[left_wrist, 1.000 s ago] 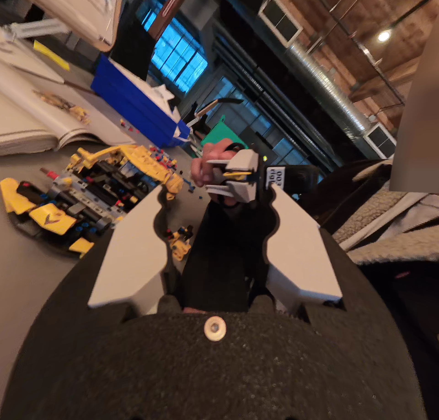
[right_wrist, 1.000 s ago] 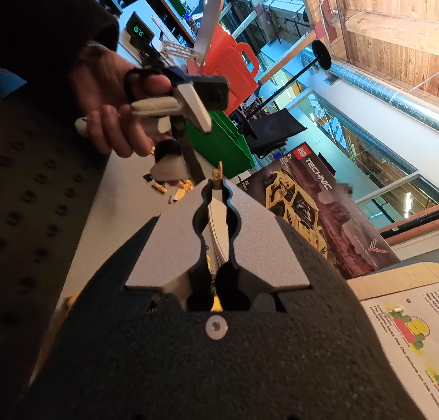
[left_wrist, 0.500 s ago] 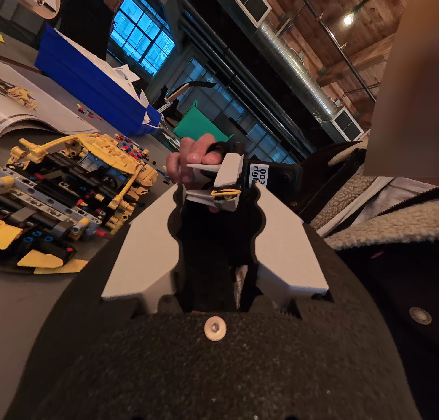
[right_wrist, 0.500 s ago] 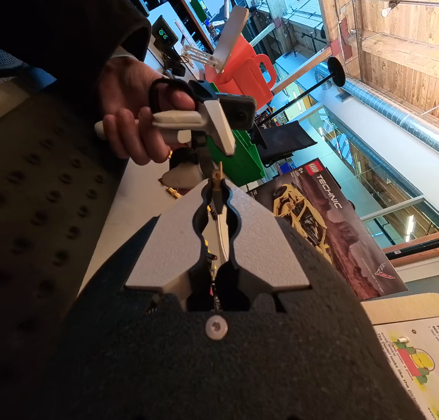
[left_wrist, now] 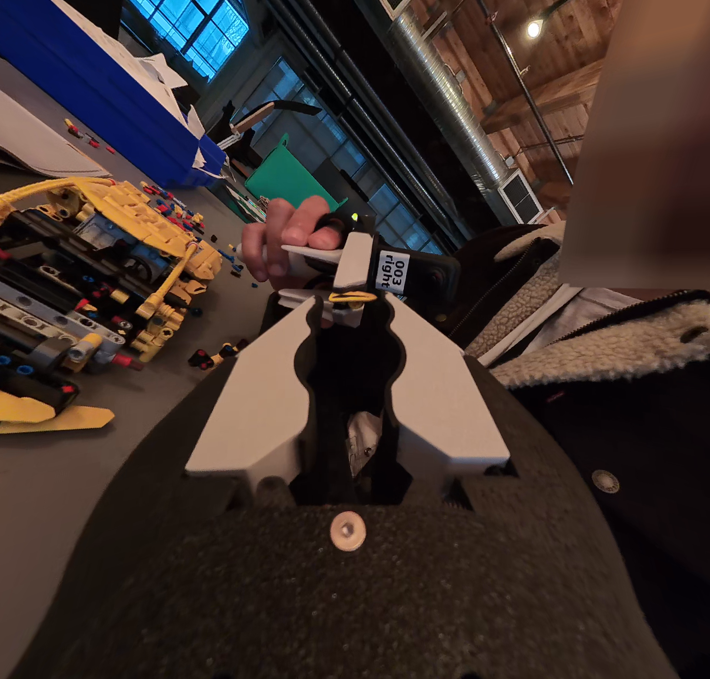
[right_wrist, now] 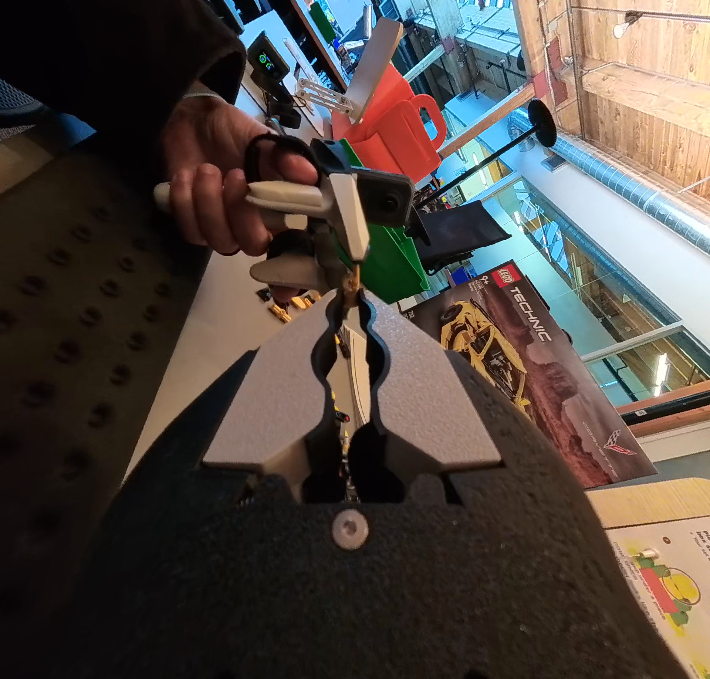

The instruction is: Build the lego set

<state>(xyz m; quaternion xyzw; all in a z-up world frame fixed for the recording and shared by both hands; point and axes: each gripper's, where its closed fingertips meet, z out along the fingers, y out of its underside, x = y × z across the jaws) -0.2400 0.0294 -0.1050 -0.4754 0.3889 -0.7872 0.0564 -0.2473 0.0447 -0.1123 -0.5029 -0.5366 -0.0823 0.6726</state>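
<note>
Table: grey surface on my left in the left wrist view, carrying the build and scattered parts.
Set box: lies flat on the table, to the right of my right gripper's fingers in the right wrist view, with a yellow car pictured on its lid.
Blue bin: stands at the far edge of the table, with white papers sticking out of it.
Green bin: sits behind my two grippers in the right wrist view, with a red bin beyond it.
Car model: the half-built yellow and black lego car rests on the table well to the left of my left gripper, with its frame and beams exposed.
Loose parts: small red, blue and yellow pieces lie strewn between the car model and the blue bin; a few more lie near my left gripper's left finger.
Left gripper: my fingers are spread wide apart with nothing between them; their tips sit either side of my right gripper's tips.
Left hand: wraps the left gripper's handle, seen in the right wrist view.
Right gripper: my fingers are nearly pressed together, pinching a small part at the very tips.
Yellow piece: a small yellow lego element clamped in my right gripper's tips, held in the air above the table, right at the tip of my left gripper; from the left wrist view it shows as a yellow sliver between the right gripper's fingers.
</note>
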